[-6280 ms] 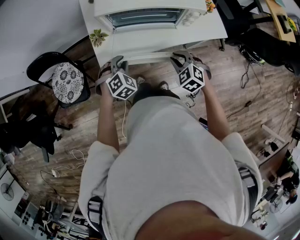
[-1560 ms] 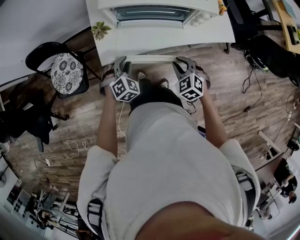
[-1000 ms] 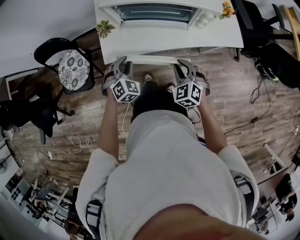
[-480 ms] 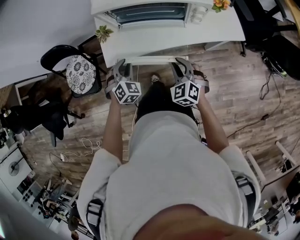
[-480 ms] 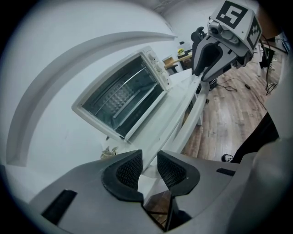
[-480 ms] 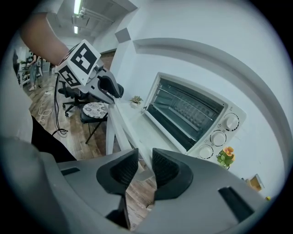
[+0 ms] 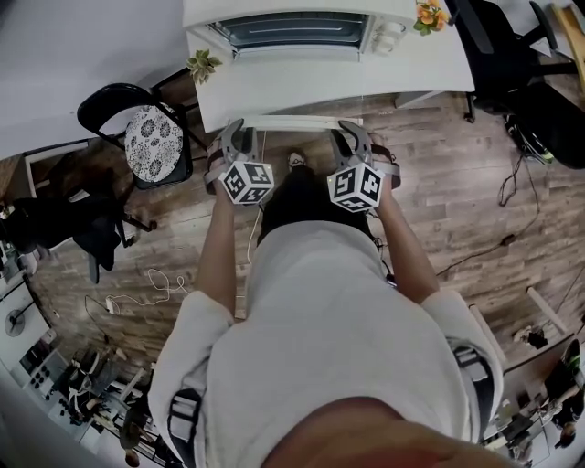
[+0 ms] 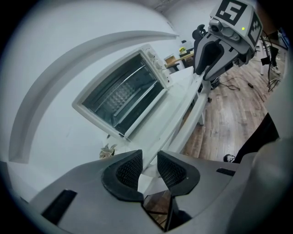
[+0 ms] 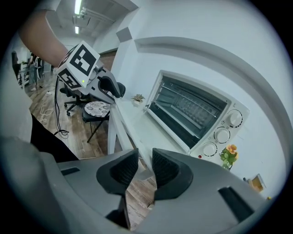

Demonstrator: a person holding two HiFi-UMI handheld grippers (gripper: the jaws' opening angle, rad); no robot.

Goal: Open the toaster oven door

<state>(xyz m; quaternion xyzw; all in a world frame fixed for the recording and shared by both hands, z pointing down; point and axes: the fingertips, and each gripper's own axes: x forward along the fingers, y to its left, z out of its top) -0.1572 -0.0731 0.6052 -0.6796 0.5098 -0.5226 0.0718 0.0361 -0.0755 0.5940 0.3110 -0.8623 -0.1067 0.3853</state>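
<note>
The left gripper [image 7: 234,130] and right gripper [image 7: 351,131] hang before the white counter [image 7: 274,82], jaws spread and empty; the toaster oven [image 7: 291,27] door is closed.

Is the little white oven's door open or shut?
Shut. The glass door of the white toaster oven stands upright, flush in its frame, and the wire rack shows only through the glass.
</note>
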